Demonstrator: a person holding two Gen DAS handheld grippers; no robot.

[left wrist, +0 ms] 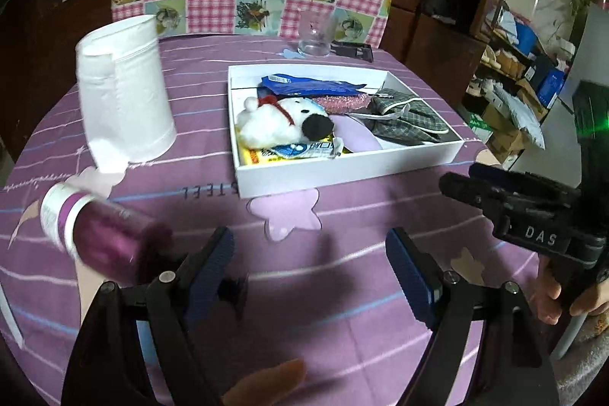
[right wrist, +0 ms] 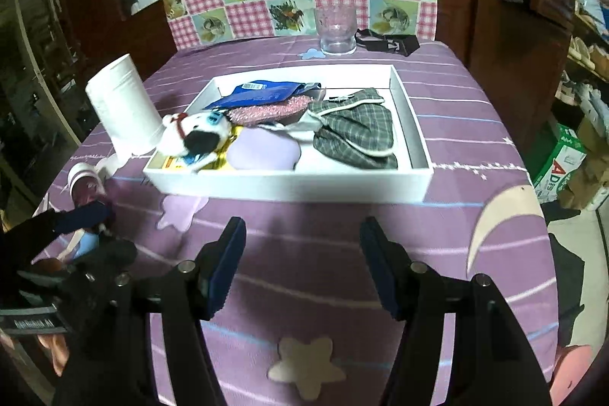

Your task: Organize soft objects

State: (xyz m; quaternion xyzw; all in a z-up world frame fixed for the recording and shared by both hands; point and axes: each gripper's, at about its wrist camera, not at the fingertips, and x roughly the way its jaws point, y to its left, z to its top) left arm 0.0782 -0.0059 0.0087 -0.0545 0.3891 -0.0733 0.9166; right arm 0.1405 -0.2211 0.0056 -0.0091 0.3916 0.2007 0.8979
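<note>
We hold both grippers, left [left wrist: 310, 267] and right [right wrist: 302, 259], spread and empty over the counter [right wrist: 475, 215], short of the tray [right wrist: 289, 187]. It already holds the plush dog [right wrist: 194, 136], plaid cloth [right wrist: 354, 136], pink pouch [right wrist: 266, 111] and packets. Sorting looks nearly done; next we would judge whether the paper roll [left wrist: 121, 90] belongs.

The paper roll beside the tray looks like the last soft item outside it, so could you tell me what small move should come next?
Probably swing the open, empty left gripper toward the paper roll; it stands outside the white tray, nearer that gripper.
</note>
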